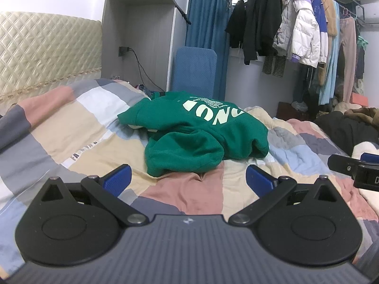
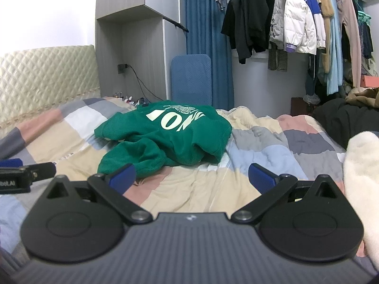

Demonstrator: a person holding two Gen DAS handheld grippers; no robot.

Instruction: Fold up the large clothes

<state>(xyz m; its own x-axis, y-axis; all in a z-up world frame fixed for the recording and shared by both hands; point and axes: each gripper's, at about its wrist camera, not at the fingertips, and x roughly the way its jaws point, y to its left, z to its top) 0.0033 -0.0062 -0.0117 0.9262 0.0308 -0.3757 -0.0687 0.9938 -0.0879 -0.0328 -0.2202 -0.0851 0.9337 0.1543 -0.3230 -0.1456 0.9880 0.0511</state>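
Observation:
A green sweatshirt with pale lettering lies crumpled in a heap on the patchwork quilt; the right wrist view shows the same sweatshirt left of centre. My left gripper hovers open just short of its near edge, nothing between the blue pads. My right gripper is open too, its left pad close to the garment's near lobe. Each gripper shows at the edge of the other's view: the right gripper and the left gripper.
A padded headboard stands at the left. Behind the bed are a blue chair back, a blue curtain and a rail of hanging clothes. Dark clothing and a cream fleece item lie on the quilt at the right.

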